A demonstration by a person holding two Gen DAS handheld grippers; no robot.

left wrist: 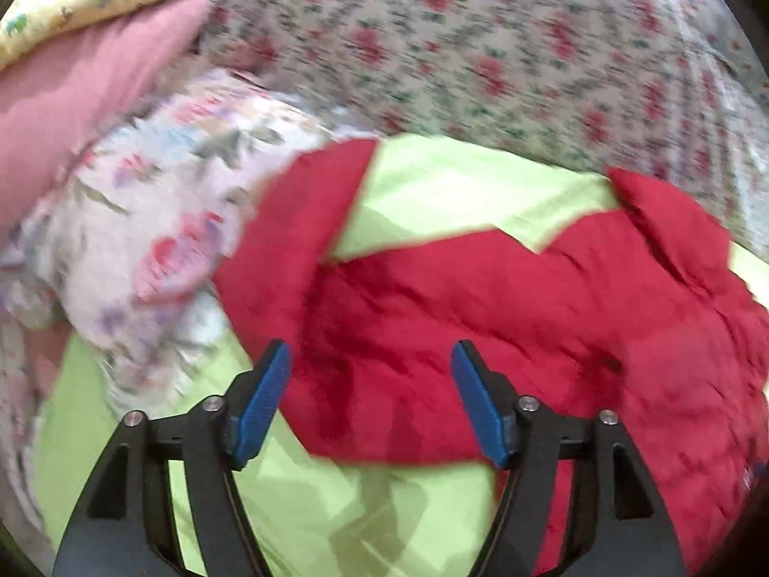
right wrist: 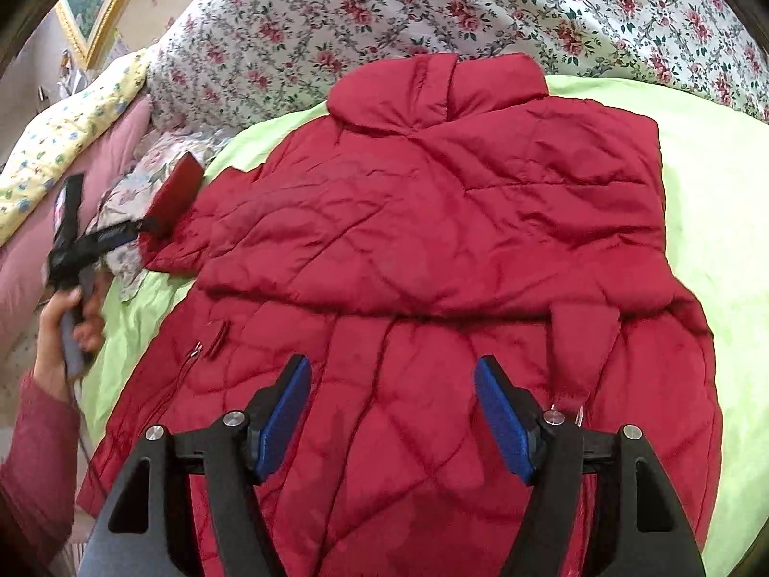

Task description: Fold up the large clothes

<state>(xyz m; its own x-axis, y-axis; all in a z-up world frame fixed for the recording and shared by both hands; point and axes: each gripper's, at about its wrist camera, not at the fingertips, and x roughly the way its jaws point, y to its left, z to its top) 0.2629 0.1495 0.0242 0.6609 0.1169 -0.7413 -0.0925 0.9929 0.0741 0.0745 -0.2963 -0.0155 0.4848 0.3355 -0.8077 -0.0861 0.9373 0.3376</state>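
Note:
A red quilted puffer jacket lies spread on a lime green sheet, collar at the far end, upper part folded over the lower. My right gripper is open and empty, hovering over the jacket's lower half. In the right wrist view my left gripper sits at the jacket's left side by the sleeve cuff; whether it touches the cuff I cannot tell. In the blurred left wrist view the left gripper is open over the red jacket, nothing between its pads.
A rose-print quilt rises behind the jacket. A pink pillow, a yellow patterned pillow and a pale floral cloth lie at the left. A gold-framed picture hangs at the upper left. Green sheet shows right of the jacket.

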